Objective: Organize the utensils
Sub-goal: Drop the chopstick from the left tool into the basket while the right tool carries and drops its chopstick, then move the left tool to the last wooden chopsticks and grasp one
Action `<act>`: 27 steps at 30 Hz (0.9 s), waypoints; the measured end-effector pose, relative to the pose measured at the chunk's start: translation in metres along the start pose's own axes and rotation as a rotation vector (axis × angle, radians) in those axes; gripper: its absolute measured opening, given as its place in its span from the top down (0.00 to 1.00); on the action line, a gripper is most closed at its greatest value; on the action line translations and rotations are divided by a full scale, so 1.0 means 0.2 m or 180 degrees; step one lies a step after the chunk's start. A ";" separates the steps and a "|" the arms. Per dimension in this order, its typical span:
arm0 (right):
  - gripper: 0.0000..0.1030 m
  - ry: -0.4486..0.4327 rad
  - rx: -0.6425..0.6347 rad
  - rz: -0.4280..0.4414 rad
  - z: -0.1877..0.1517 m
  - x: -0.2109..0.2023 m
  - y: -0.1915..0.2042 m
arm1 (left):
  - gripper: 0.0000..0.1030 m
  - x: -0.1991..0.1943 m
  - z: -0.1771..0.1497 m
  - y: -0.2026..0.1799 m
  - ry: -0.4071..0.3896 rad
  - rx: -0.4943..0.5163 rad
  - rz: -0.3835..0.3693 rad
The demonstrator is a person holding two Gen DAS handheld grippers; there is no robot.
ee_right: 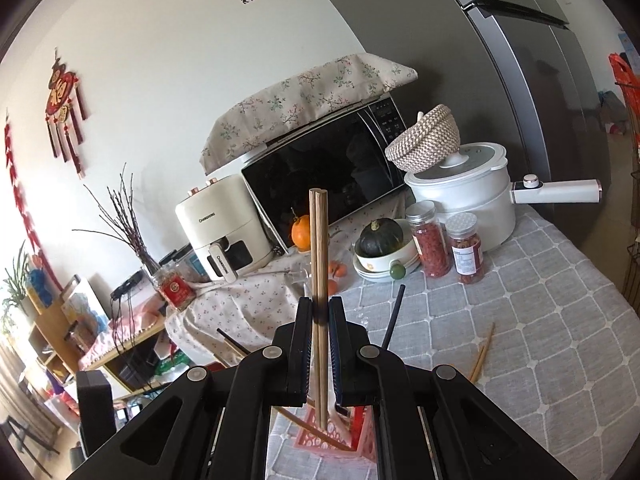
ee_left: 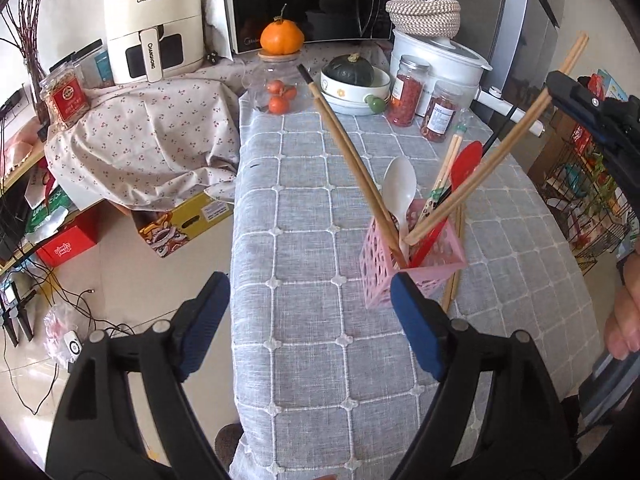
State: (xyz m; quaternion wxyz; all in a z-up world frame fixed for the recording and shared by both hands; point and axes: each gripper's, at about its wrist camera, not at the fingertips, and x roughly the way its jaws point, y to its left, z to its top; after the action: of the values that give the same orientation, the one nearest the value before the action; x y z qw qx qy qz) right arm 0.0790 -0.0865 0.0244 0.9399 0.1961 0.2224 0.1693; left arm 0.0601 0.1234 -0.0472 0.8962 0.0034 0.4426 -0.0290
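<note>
Clamped on a pair of chopsticks (ee_right: 319, 264), the right gripper (ee_right: 319, 316) has its jaws drawn in narrow against the wooden shafts, which rise upright between the pads and run down past them into the pink holder (ee_right: 320, 436) just below. Seen from the left wrist camera, that same pair (ee_left: 500, 148) slants up from the holder (ee_left: 404, 272) toward the right gripper (ee_left: 560, 84) at the upper right edge, tips already inside the basket. Left gripper (ee_left: 308, 320) hangs wide open above the near part of the table (ee_left: 304, 380), its blue pads (ee_left: 416, 328) holding nothing, the right pad just in front of the holder's near corner. Inside the holder stand a white spoon (ee_left: 398, 192), a red spoon (ee_left: 464, 168), a printed pair of chopsticks (ee_left: 444, 172) and another wooden pair (ee_left: 348, 152) leaning left with dark tips. One more pair (ee_left: 454, 272) lies on the grey checked cloth beside the holder's right side, also visible from the right wrist (ee_right: 482, 350). Farther back sit a bowl with a green squash (ee_left: 352, 70), two jars of red berries (ee_left: 408, 90), a white pot (ee_left: 444, 60), a microwave (ee_left: 308, 0) and an air fryer (ee_left: 152, 20).
</note>
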 end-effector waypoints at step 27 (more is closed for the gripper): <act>0.95 0.0145 -0.0441 -0.0276 -0.16 0.18 0.09 | 0.20 0.06 -0.04 -0.04 0.0200 0.0128 -0.0031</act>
State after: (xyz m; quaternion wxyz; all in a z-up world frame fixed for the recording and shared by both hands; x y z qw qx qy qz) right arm 0.0888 -0.0469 -0.0072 0.9524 0.1169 0.2397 0.1478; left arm 0.0606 0.1157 -0.0610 0.8815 0.0202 0.4699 -0.0421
